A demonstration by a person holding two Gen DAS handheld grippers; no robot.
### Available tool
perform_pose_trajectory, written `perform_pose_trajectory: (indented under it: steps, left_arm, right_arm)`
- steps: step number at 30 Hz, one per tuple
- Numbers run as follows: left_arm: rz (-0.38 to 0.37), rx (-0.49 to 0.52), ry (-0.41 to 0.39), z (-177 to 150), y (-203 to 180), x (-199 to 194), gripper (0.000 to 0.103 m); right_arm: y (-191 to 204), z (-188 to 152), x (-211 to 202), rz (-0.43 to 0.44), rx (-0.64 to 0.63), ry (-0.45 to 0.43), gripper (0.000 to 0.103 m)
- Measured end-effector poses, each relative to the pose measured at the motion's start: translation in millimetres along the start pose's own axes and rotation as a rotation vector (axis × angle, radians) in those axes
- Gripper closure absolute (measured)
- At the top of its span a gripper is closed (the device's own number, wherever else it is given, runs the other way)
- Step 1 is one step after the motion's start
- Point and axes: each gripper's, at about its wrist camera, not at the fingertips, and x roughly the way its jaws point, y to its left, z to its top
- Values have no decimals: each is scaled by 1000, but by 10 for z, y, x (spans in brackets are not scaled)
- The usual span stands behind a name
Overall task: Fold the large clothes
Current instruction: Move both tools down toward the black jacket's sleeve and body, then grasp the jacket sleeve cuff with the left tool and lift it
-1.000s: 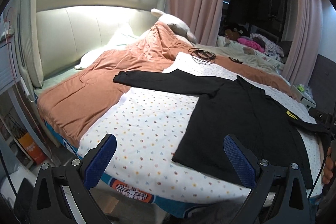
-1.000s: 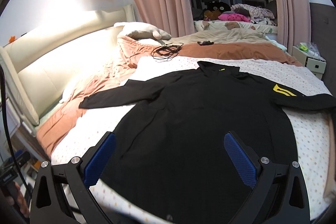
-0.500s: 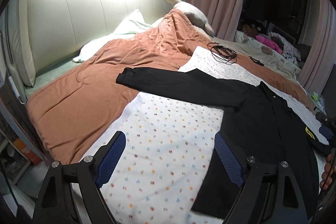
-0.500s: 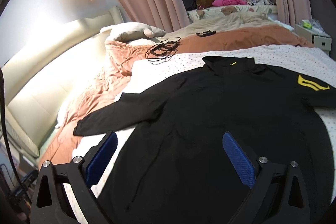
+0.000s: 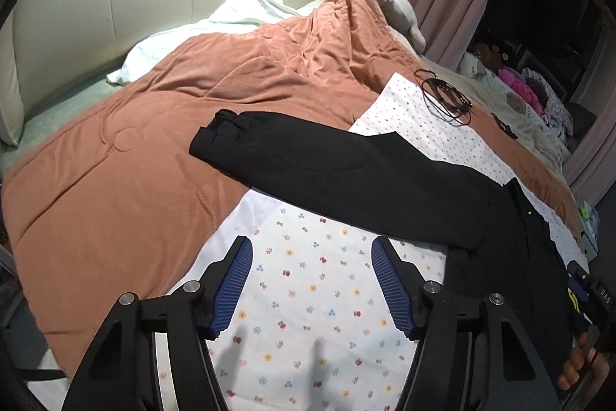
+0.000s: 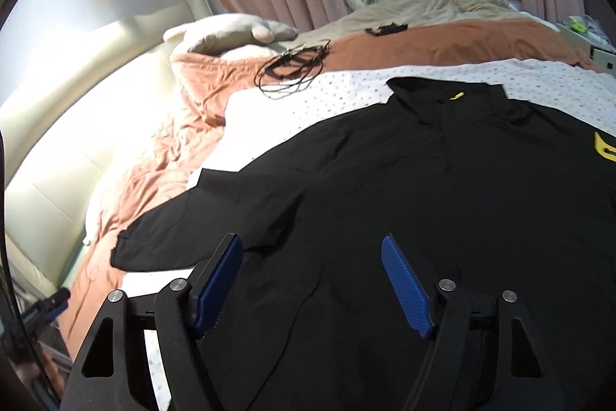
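You have little to read here. Far to the right of the fingers of your left gripper (image 5: 310, 280), at the picture's edge, the white letters "DAS" stand on a black unit (image 5: 598, 289); anything after them is cut off. Just left of that unit, a yellow mark (image 5: 573, 299) on the black garment (image 5: 385, 180) is too blurred to read. Ahead of the fingers of your right gripper (image 6: 308, 280), the garment's collar carries a small yellow tag (image 6: 456, 97), its lettering illegible. Far right of those fingers sits a yellow emblem (image 6: 604, 149), cropped by the frame.
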Motion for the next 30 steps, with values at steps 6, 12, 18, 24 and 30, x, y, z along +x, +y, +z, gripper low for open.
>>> perform_pose_trajectory:
  steps: [6,12,18,24,30]
  left_arm:
    - [30,-55,107,198,169,708,50]
    - [40,-142,175,307,367,1255,50]
    - [77,-177,204,435,512,1681,59]
    - [95,-202,163,611,646,1809,95]
    - [94,-119,69,923,427,1532,99]
  right_arm:
    - [-48,116,450,-2,-20,50,42]
    - [-110,161,826,41,-6,90,56]
    - [-209,136,1156,110,59,125,65]
    - [-302,58,1430,199,163,160,70]
    - [-211,-59,1669,317,240,227,79]
